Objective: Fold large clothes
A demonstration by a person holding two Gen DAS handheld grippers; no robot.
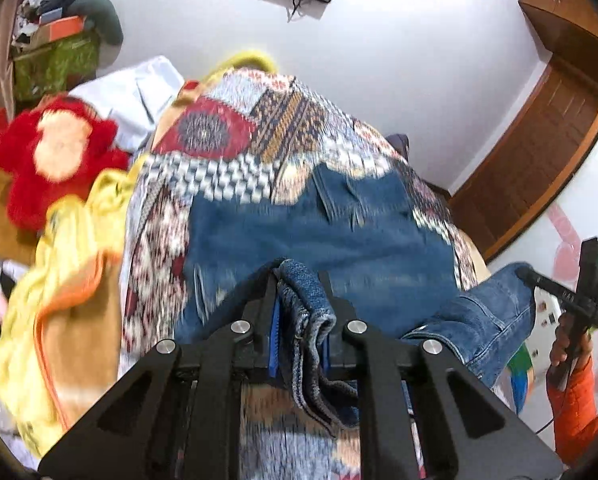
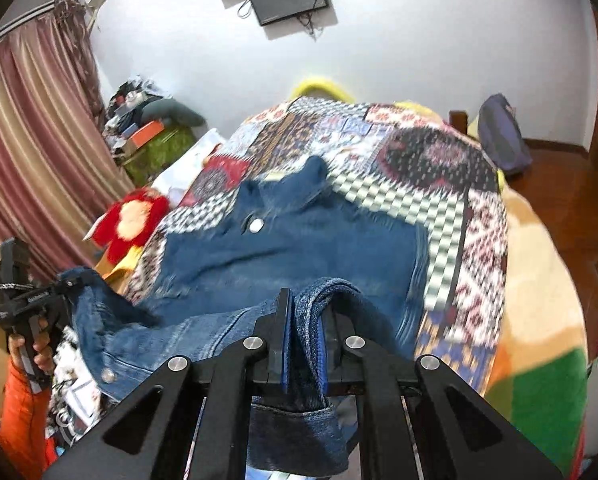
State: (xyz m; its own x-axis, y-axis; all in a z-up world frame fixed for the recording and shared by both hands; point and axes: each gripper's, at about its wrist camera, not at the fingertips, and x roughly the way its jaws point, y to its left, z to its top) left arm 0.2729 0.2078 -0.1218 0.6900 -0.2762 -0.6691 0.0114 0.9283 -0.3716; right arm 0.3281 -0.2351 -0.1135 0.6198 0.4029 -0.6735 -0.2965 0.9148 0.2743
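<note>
A blue denim jacket (image 2: 291, 248) lies spread on a patchwork bedspread (image 2: 439, 168), collar at the far end. My left gripper (image 1: 299, 284) is shut on a bunched denim hem of the jacket (image 1: 339, 232), held above the bed's near edge. My right gripper (image 2: 305, 308) is shut on another bunch of the same hem. Each gripper shows in the other's view: the right one at the right edge of the left wrist view (image 1: 579, 300), the left one at the left edge of the right wrist view (image 2: 23, 300), with denim stretched between them.
A red plush toy (image 1: 55, 152) and a yellow blanket (image 1: 71, 260) lie left of the jacket. A cluttered green table (image 2: 155, 148) and curtains (image 2: 31, 140) stand at the left. A wooden door (image 1: 539, 152) is on the right. A backpack (image 2: 499, 136) sits at the bed's far right.
</note>
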